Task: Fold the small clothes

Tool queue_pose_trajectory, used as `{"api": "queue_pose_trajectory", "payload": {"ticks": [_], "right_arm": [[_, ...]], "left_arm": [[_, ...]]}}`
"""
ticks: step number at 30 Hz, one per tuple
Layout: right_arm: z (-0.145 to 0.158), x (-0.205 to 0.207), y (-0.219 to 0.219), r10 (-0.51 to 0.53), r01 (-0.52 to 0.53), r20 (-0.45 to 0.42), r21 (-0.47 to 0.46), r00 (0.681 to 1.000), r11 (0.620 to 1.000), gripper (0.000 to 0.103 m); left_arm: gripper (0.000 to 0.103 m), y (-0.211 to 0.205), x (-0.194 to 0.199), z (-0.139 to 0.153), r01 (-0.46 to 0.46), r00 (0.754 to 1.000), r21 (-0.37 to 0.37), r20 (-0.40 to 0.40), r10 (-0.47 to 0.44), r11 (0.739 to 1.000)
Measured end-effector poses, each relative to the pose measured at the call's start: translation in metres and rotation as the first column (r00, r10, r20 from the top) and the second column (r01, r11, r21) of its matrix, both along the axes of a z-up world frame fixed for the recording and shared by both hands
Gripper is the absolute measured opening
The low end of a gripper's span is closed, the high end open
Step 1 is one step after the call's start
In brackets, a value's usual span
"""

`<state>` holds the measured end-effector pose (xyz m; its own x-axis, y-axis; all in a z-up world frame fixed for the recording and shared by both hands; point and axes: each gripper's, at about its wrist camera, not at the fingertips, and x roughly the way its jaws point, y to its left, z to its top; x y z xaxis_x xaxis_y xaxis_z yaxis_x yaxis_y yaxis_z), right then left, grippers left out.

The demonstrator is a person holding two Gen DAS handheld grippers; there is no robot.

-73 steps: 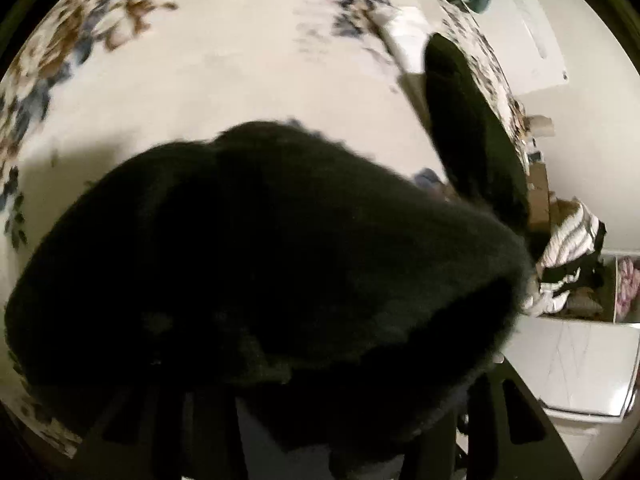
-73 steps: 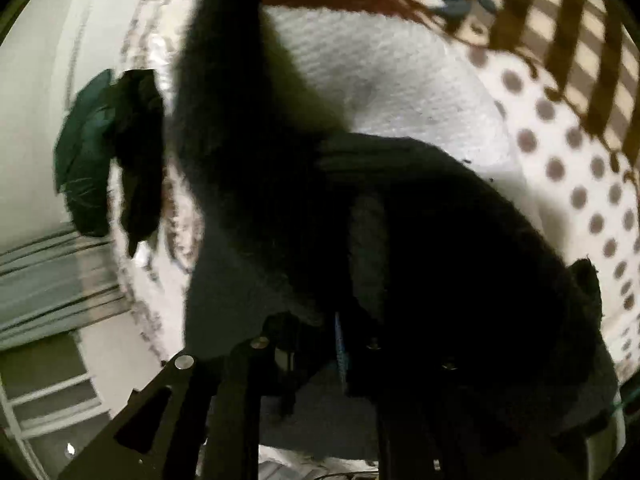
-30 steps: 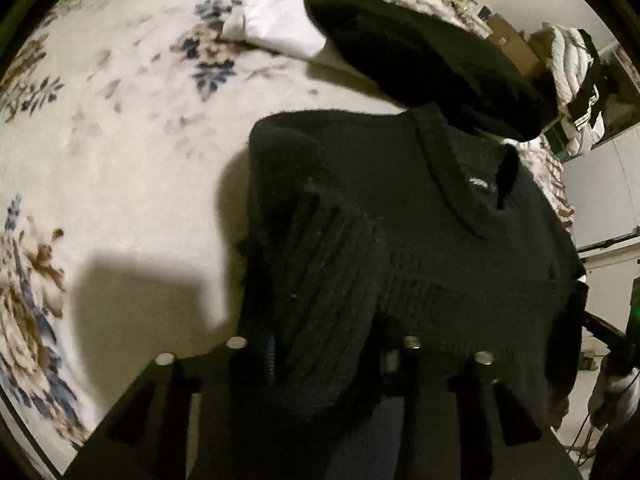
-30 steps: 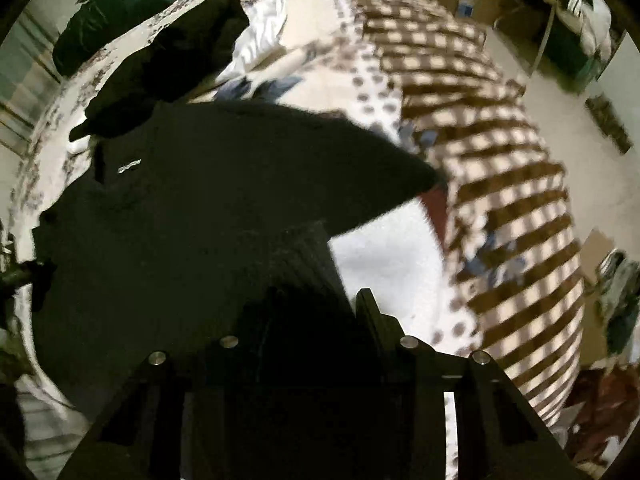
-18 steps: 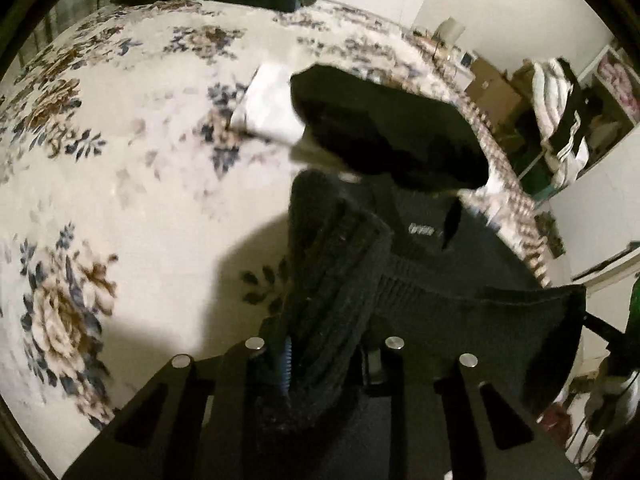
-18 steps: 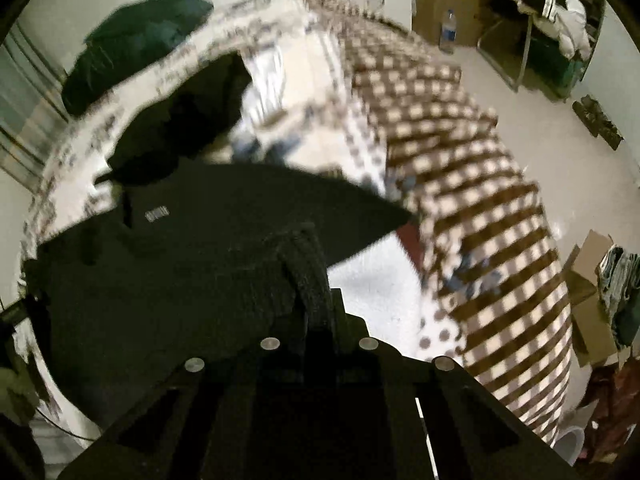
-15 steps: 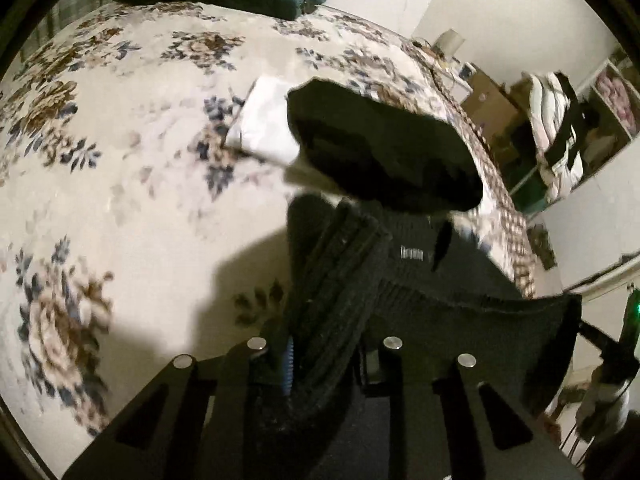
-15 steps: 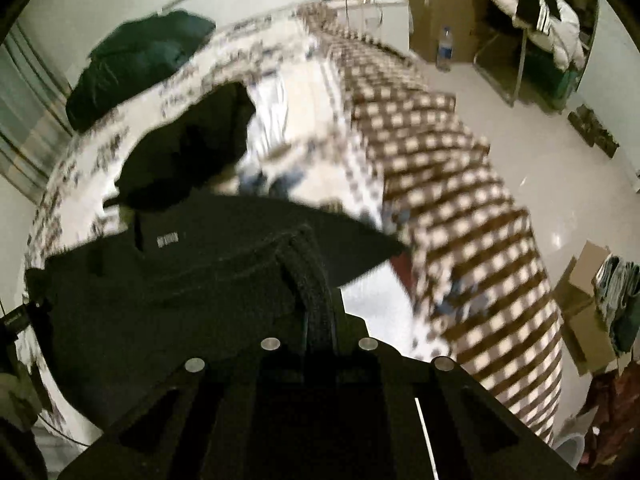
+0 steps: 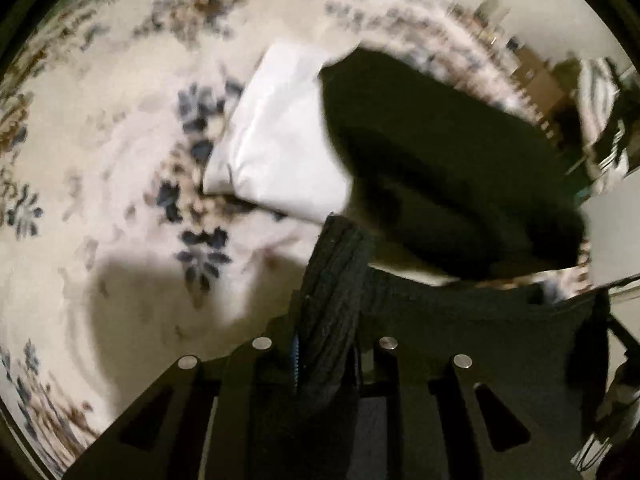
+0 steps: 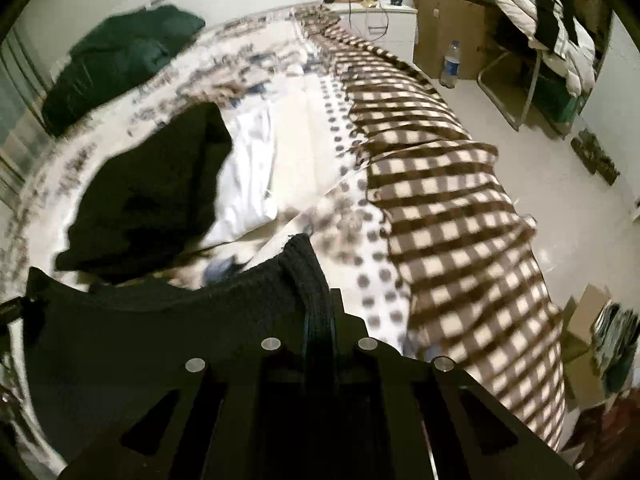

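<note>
Two grippers are pinching one black sweater [image 9: 472,332] by its ribbed edge: the left gripper [image 9: 326,344] is closing on a thick bunch, the right gripper [image 10: 316,320] is clamping fully. Knit is stretching sideways between them above the bed [image 9: 120,220], just short of the folded pile [image 9: 440,168] ahead.

Both grippers are matte black. The left gripper [image 9: 326,344] shows two flat angular fingers with triangular cut-outs, four round silver screw heads in a shallow arc, and a blue strip on one inner pad. The right gripper [image 10: 318,332] has the same build.
</note>
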<state>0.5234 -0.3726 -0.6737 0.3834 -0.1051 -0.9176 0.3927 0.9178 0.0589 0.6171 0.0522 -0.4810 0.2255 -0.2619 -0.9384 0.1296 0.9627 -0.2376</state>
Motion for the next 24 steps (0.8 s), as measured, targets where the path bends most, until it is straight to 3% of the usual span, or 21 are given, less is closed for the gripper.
{"api": "queue_pose_trajectory", "payload": {"ticks": [2,5,6,7,8,9,10,11,12,13,17,21,24], "right_arm": [[-0.024,0.01,-0.007,-0.012,0.013,-0.063,0.013,0.998,1.0,0.008],[-0.048,0.013,-0.016,-0.021,0.039,-0.155,0.117,0.988,0.992,0.01],[-0.047,0.01,-0.02,-0.021,0.048,-0.159,0.169,0.987,0.984,0.016],[-0.043,0.006,-0.022,-0.018,0.049,-0.157,0.191,0.987,0.98,0.034],[-0.034,0.0,-0.025,-0.017,0.047,-0.137,0.219,0.99,0.975,0.043],[-0.021,-0.009,-0.027,-0.021,0.045,-0.105,0.233,0.994,0.971,0.056],[-0.008,-0.018,-0.028,-0.028,0.045,-0.078,0.228,0.997,0.973,0.072],[0.012,-0.033,-0.029,-0.033,0.04,-0.038,0.225,0.999,0.974,0.08],[0.022,-0.042,-0.029,-0.038,0.041,-0.018,0.227,0.999,0.973,0.093],[0.035,-0.058,-0.028,-0.053,0.051,0.001,0.235,0.999,0.971,0.099],[0.054,-0.126,-0.018,-0.136,0.132,-0.012,0.324,0.991,0.937,0.102],[0.022,-0.206,0.0,-0.28,0.308,-0.132,0.505,0.951,0.807,0.103],[-0.019,-0.244,0.018,-0.351,0.381,-0.178,0.627,0.919,0.679,0.103]], "left_arm": [[0.022,0.008,0.005,-0.019,-0.025,0.998,0.007,-0.065,0.025,1.0],[0.034,0.022,0.002,-0.014,-0.079,0.992,-0.068,-0.105,0.072,0.995],[0.034,0.03,-0.003,-0.005,-0.105,0.989,-0.115,-0.114,0.092,0.988],[0.034,0.035,-0.008,0.003,-0.122,0.988,-0.15,-0.115,0.105,0.981],[0.042,0.042,-0.016,0.015,-0.139,0.987,-0.188,-0.105,0.121,0.972],[0.058,0.047,-0.023,0.024,-0.15,0.987,-0.207,-0.097,0.132,0.967],[0.067,0.055,-0.035,0.04,-0.161,0.986,-0.241,-0.078,0.146,0.957],[0.081,0.059,-0.042,0.048,-0.165,0.986,-0.257,-0.067,0.153,0.952],[0.084,0.065,-0.054,0.059,-0.169,0.986,-0.274,-0.055,0.16,0.947],[0.084,0.072,-0.072,0.07,-0.173,0.985,-0.296,-0.047,0.167,0.939],[0.087,0.094,-0.134,0.085,-0.246,0.969,-0.335,-0.061,0.24,0.909],[0.087,0.099,-0.203,0.072,-0.376,0.926,-0.339,-0.142,0.348,0.862],[0.087,0.095,-0.245,0.038,-0.464,0.885,-0.376,-0.24,0.399,0.802]]}}
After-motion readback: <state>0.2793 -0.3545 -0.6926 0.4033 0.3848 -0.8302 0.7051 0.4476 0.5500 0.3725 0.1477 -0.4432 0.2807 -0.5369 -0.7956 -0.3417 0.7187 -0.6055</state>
